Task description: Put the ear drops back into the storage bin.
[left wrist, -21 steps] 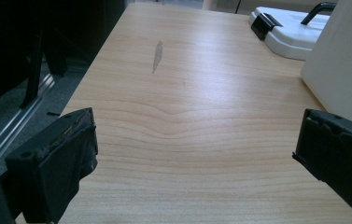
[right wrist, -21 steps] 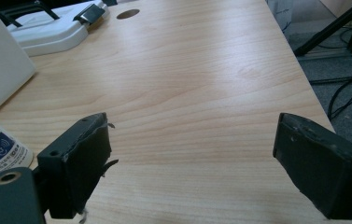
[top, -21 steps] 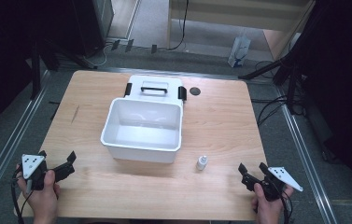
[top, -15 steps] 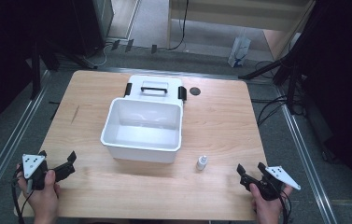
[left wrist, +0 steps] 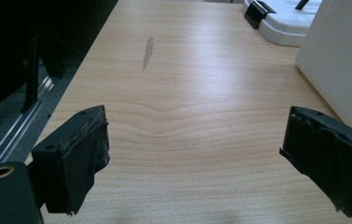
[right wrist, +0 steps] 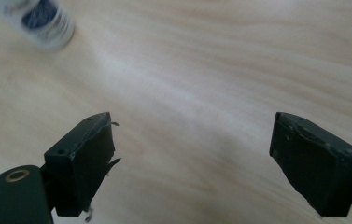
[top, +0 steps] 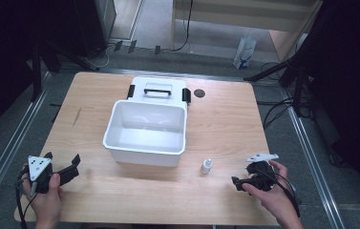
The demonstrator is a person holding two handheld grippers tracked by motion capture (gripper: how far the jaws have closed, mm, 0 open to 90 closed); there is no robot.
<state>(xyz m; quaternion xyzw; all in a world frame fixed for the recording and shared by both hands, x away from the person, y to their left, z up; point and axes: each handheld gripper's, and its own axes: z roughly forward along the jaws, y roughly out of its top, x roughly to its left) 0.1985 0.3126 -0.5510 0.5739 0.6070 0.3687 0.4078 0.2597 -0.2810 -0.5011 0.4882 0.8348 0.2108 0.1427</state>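
The light wooden table (top: pixel 225 124) carries an open white plastic bin (top: pixel 146 131) at its middle, with the bin's flat white lid with a black handle and black latches (top: pixel 158 89) lying just behind it, both well ahead of the two claws. A small round dark disc (top: pixel 199 93) sits on the wood just beside the lid.

The left gripper (top: pixel 59 168), held in a hand at the near left corner, has its jaws spread wide over bare wood with nothing between them; in the left gripper view the bin's wall rises just ahead and to one side.

The right gripper (top: pixel 238 181), gripped by a hand (top: pixel 273 198) at the near right, also stands wide open and empty, tipped down toward the tabletop.

The small white bottle with a blue label (top: pixel 206 166) stands upright, long axis vertical, cap pointing up, near the right claw and just ahead of it, between that claw and the bin (blurred in the right gripper view (right wrist: pixel 40 21), at the upper corner, apart from both jaws).
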